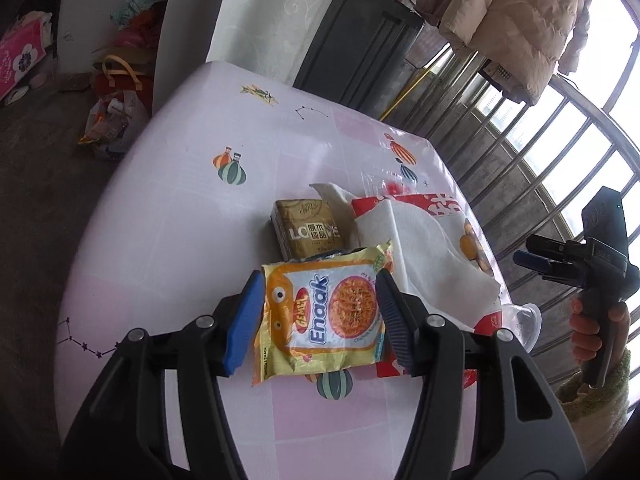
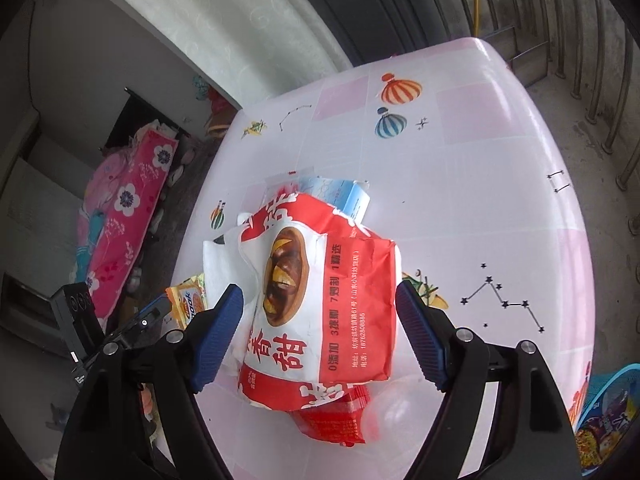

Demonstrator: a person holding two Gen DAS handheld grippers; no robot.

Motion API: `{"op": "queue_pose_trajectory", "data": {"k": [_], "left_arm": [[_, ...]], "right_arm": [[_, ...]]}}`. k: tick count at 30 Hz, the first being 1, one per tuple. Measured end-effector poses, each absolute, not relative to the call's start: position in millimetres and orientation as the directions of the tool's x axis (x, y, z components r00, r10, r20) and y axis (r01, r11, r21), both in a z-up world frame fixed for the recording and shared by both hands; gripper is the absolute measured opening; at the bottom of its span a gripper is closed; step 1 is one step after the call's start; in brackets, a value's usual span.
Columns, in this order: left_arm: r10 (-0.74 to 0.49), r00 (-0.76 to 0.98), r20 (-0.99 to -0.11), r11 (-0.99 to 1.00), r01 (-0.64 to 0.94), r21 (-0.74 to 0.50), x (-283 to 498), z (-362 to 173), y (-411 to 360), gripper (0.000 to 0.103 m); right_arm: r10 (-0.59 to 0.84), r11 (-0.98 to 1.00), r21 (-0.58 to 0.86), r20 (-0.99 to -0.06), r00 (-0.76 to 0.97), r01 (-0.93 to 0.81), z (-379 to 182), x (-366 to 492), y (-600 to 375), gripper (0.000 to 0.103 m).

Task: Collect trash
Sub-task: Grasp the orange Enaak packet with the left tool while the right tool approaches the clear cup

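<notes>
A yellow Enaak snack packet point(image 1: 320, 316) lies on the pink patterned table point(image 1: 172, 208). My left gripper point(image 1: 318, 320) is open, its blue pads on either side of the packet. Behind it lie a gold carton point(image 1: 308, 226), white tissue point(image 1: 424, 248) and a red-and-white paper bag point(image 1: 440, 204). In the right wrist view, my right gripper point(image 2: 320, 336) is open with its pads either side of the red-and-white paper bag point(image 2: 336, 300). A light blue box point(image 2: 344, 194) lies behind the bag, a red wrapper point(image 2: 336, 420) under it. The Enaak packet point(image 2: 188, 304) shows at the left.
A blue basket point(image 2: 612, 400) holding wrappers sits at the table's right edge. Bags of clutter point(image 1: 116, 116) stand on the floor left of the table. A metal railing point(image 1: 540, 152) runs along the far side. A clear plastic cup point(image 1: 528, 320) lies by the bag.
</notes>
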State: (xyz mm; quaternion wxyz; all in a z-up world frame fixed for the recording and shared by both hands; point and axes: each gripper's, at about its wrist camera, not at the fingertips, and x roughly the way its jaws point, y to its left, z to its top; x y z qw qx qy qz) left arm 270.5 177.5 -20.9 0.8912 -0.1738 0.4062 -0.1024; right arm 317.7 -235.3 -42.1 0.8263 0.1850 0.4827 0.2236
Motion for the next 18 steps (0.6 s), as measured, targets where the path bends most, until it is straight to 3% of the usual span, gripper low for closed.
{"op": "queue_pose_trajectory", "data": {"k": [3,9,18], "left_arm": [[-0.306,0.684,-0.662,0.929,0.062,-0.366,263.1,-9.0,176.0,0.063],[-0.296,0.701,-0.649,0.934,0.069,-0.351,250.1,3.6,165.5,0.063],[-0.380,0.690,-0.616,0.917,0.190,-0.352,200.1,9.9,122.9,0.063]], "right_arm": [[0.527,0.837,0.524,-0.690,0.496,-0.160,-34.3,298.8,-265.8,0.079],[0.474,0.836,0.547,-0.696,0.539,-0.029,-52.7,253.2,-310.9,0.079],[0.607,0.666,0.746,-0.566,0.557,0.033,-94.3,193.1,-328.8,0.079]]}}
